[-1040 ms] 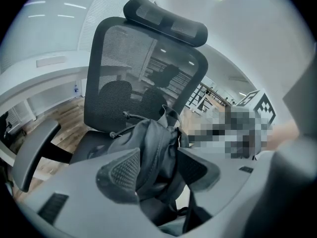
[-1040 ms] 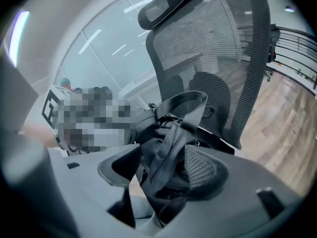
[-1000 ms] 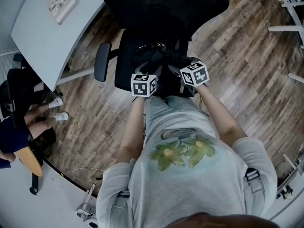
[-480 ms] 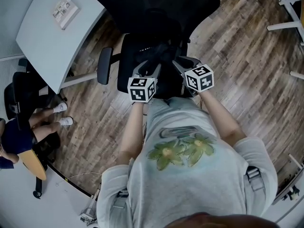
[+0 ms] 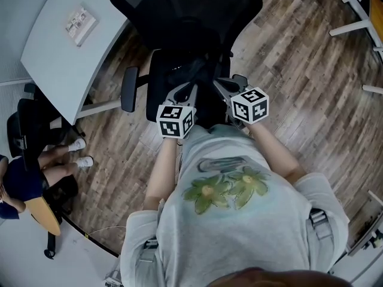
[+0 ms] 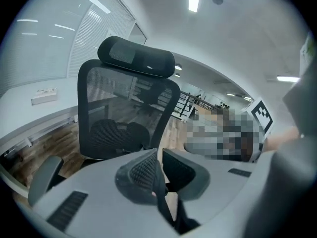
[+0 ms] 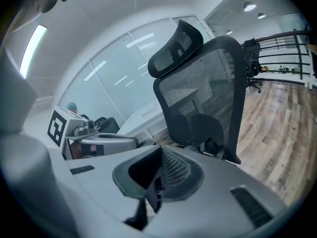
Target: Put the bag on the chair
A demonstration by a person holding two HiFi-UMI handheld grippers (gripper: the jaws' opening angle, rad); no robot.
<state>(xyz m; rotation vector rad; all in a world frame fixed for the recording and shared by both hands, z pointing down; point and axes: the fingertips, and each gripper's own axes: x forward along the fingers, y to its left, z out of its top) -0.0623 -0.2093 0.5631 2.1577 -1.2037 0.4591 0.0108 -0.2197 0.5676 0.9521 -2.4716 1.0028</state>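
The black mesh office chair (image 5: 191,11) stands right in front of me, and the black bag (image 5: 196,76) lies on its seat, hard to tell from the dark cushion. My left gripper (image 5: 189,88) reaches over the seat's front. In the left gripper view its jaws are closing (image 6: 159,175) and pinch a thin black bag strap (image 6: 166,209). My right gripper (image 5: 218,84) is beside it, shut (image 7: 159,175) on another black strap (image 7: 149,195). Both gripper views look up at the chair's backrest (image 6: 129,103) (image 7: 208,83).
A white curved table (image 5: 54,52) with a small box (image 5: 79,24) stands at the left. Below it a person (image 5: 30,172) sits by another black chair (image 5: 30,124). The chair's left armrest (image 5: 129,88) juts out. White furniture legs (image 5: 353,28) stand at the far right on the wood floor.
Both grippers' jaws have gone from spread wide over the bag to pinched together. Both grippers have drawn back a little toward my body.
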